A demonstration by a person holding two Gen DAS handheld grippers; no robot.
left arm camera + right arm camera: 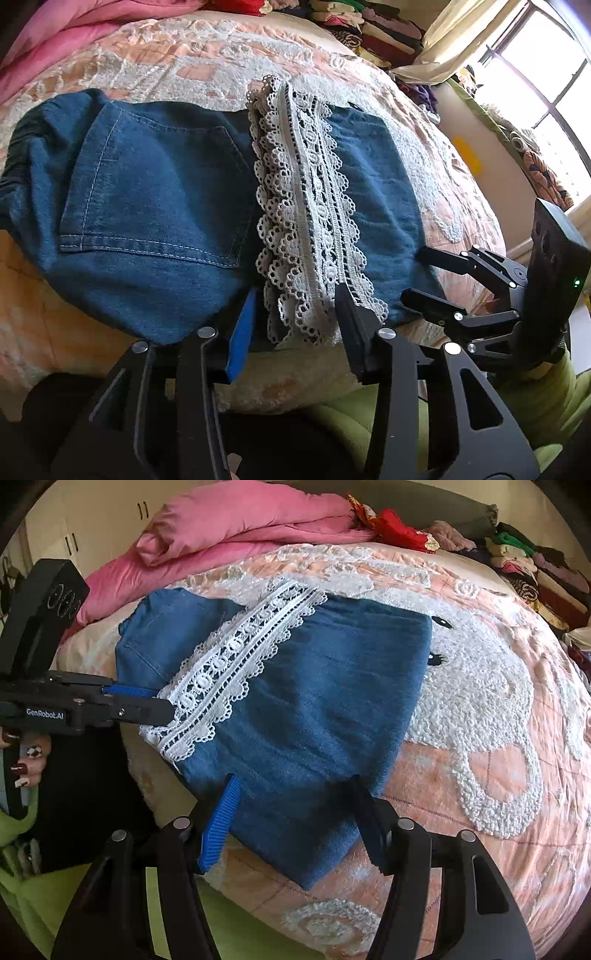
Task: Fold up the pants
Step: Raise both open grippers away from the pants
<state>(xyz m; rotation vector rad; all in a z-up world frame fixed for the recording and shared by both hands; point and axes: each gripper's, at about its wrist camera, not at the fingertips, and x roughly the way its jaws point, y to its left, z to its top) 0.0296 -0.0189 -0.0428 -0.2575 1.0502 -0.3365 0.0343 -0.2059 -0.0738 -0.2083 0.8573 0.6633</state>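
Blue denim pants (155,192) lie folded on the bed, with a back pocket facing up on the left. A white lace hem (306,206) runs across the fold toward me. My left gripper (295,314) is open at the near edge, and the end of the lace lies between its blue pad and black finger. Seen from the right wrist, the left gripper (166,701) points at the lace hem (236,664) from the left. My right gripper (295,805) is open over the near corner of the denim pants (325,709), fingers on either side of the fabric. It also shows as the right gripper (413,277) by the denim's right edge.
The bed carries a peach blanket (480,738) with white fluffy patterns. A pink quilt (229,528) is bunched at the far side. Stacks of folded clothes (373,29) sit near the window (546,85). A hand with painted nails (26,760) holds the left gripper.
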